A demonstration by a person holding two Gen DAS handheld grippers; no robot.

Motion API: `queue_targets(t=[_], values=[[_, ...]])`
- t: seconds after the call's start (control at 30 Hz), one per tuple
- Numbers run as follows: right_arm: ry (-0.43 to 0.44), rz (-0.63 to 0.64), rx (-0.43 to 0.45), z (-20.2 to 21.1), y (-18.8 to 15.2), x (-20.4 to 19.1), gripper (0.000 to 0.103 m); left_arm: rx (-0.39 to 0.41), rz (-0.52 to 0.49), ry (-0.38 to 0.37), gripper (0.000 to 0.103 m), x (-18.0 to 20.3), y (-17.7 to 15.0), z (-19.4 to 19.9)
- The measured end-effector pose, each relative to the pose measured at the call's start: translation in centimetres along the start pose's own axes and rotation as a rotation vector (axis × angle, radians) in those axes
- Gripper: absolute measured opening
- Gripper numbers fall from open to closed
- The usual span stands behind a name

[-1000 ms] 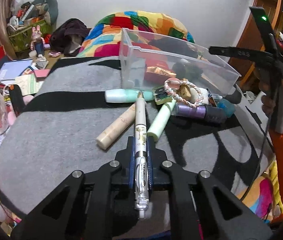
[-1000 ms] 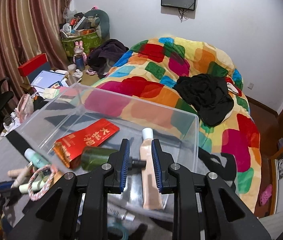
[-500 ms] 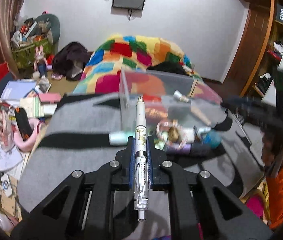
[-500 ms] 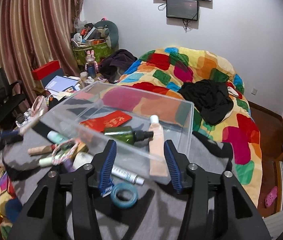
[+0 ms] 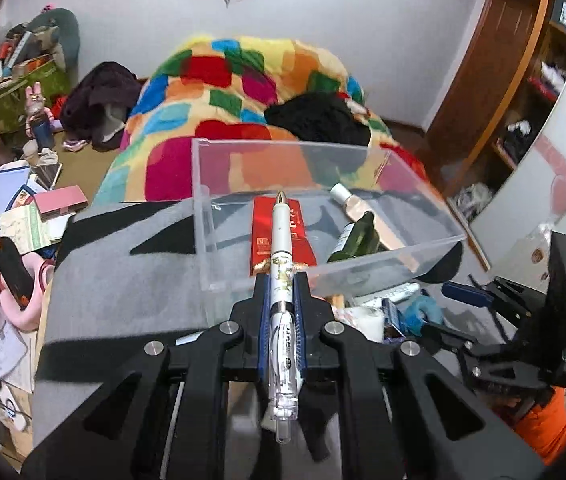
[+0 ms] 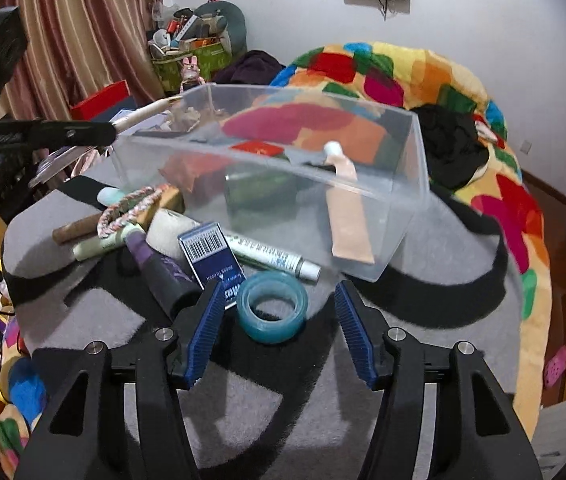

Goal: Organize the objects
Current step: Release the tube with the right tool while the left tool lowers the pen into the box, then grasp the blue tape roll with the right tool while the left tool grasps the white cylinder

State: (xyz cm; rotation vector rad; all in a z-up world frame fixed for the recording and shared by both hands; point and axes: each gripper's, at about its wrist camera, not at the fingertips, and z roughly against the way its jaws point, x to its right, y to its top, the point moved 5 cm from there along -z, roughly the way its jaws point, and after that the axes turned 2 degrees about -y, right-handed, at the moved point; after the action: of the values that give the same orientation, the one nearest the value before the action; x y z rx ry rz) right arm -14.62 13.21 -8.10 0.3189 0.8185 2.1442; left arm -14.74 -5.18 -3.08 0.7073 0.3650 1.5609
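My left gripper (image 5: 281,280) is shut on a white pen (image 5: 281,240), whose tip hangs over the near wall of the clear plastic box (image 5: 291,145). In the box lie a red envelope (image 5: 261,236), a green bottle (image 5: 353,242) and a beige tube (image 6: 347,216). My right gripper (image 6: 279,286) is low over the grey mat in front of the box (image 6: 419,152), and its jaws are opening. A teal tape roll (image 6: 273,306) shows in the gap between them, with neither pad touching it. The right wrist view shows the pen (image 6: 147,114) at the box's far left corner.
Left of the tape roll lie a blue pack (image 6: 211,258), a white tube (image 6: 271,258), a dark purple tube (image 6: 163,268), a rope ring (image 6: 127,208) and pale tubes. Behind the mat is a patchwork quilt (image 6: 363,72). The floor at left is cluttered (image 5: 15,208).
The left gripper lifted the pen off the mat and carried it toward the box. The right gripper let the beige tube go in the box, drew back and sank toward the tape roll.
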Motion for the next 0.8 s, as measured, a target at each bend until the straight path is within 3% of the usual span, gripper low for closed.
queue_targets(t=[0.2, 0.5, 0.8], values=[[-0.012, -0.017, -0.014, -0.4, -0.2, 0.3, 0.052, -0.031, -0.055, 0.012, 0.010, 1.3, 1.4, -1.3], [-0.009, 0.019, -0.049, -1.1, -0.5, -0.5, 0.036, -0.016, -0.082, -0.002, 0.010, 2.3, 0.9, -0.6], [-0.013, 0.030, -0.050, -1.1, -0.6, -0.7, 0.036, -0.010, -0.076, -0.008, 0.014, 1.9, 0.6, -0.1]])
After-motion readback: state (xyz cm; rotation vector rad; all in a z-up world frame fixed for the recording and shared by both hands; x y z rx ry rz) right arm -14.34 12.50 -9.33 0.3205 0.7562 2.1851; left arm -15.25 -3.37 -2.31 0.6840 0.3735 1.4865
